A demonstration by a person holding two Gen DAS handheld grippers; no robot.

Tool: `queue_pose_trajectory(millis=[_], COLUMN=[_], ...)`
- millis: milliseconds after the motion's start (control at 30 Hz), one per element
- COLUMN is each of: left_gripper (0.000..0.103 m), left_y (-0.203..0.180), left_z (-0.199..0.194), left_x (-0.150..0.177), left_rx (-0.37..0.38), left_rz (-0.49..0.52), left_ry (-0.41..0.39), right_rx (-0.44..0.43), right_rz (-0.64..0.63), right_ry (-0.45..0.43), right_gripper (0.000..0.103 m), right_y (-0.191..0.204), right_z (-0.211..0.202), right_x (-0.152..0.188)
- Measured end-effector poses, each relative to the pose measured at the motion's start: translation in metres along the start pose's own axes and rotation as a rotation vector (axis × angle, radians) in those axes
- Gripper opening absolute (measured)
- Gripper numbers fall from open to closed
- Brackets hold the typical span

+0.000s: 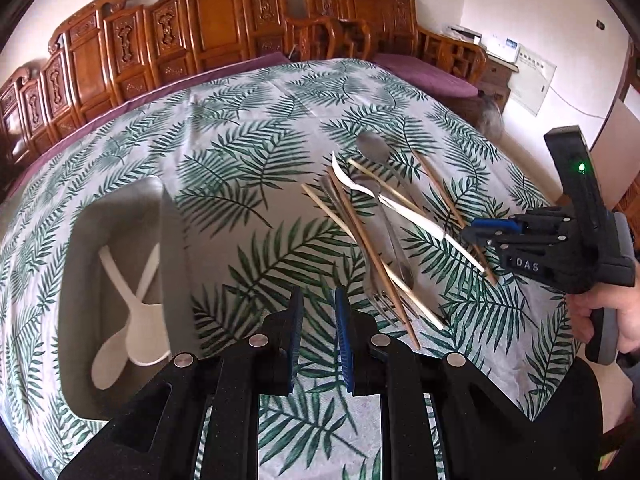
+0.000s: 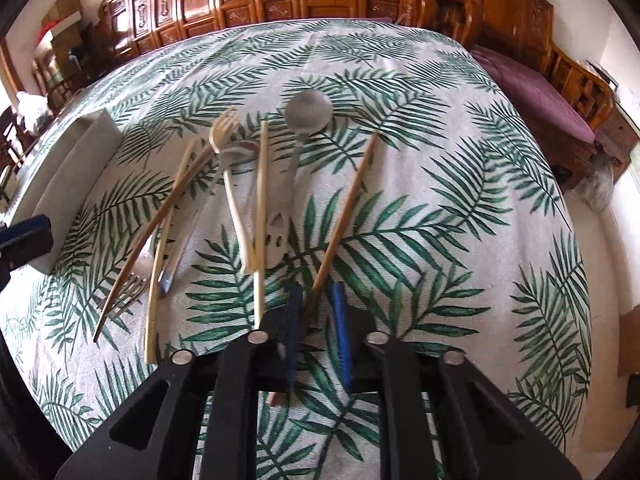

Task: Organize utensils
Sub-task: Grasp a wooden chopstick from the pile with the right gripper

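Chopstick (image 2: 348, 208) lies on the bench (image 2: 460, 200) beside the utensil pile (image 2: 224, 200), near end between the right hand-held gripper (image 2: 316, 332) fingers, clamped. Light, stiff, slick; pinching mid-shaft would be steadier. Left hand-held gripper (image 1: 320, 336) nearly together, empty.

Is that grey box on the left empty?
No. The grey tray already holds two white spoons, lying crossed over each other, as the left wrist view shows. The rest of its inside looks bare.
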State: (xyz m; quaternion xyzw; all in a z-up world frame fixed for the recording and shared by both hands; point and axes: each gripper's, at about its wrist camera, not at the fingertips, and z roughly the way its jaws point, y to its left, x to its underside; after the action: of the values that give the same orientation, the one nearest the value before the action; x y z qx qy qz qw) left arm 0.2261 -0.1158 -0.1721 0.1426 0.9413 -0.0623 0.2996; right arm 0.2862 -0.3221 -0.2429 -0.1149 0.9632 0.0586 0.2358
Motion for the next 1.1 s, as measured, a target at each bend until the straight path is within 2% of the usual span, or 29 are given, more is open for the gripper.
queue_pose_trajectory(millis=[67, 500, 833, 1100], left_gripper=[0.015, 0.015, 0.015, 0.015], left_y=[-0.003, -0.024, -0.044, -0.047], left_z=[0.005, 0.035, 0.06, 0.073], left_x=[-0.001, -0.019, -0.028, -0.035], left_rx=[0.003, 0.055, 0.046, -0.005], left_rz=[0.0, -0.018, -0.009, -0.006], left_ry=[0.007, 0.05, 0.102, 0.121], right_rx=[0.01, -0.017, -0.007, -0.015], right_rz=[0.006, 0.032, 0.012, 0.019], right_ry=[0.006, 0.003, 0.001, 0.002], right_gripper=[0.007, 0.007, 0.007, 0.007], right_y=[-0.003, -0.011, -0.008, -0.009], right_z=[0.0, 0.001, 0.001, 0.001], right_x=[0.0, -0.001, 0.0, 0.0])
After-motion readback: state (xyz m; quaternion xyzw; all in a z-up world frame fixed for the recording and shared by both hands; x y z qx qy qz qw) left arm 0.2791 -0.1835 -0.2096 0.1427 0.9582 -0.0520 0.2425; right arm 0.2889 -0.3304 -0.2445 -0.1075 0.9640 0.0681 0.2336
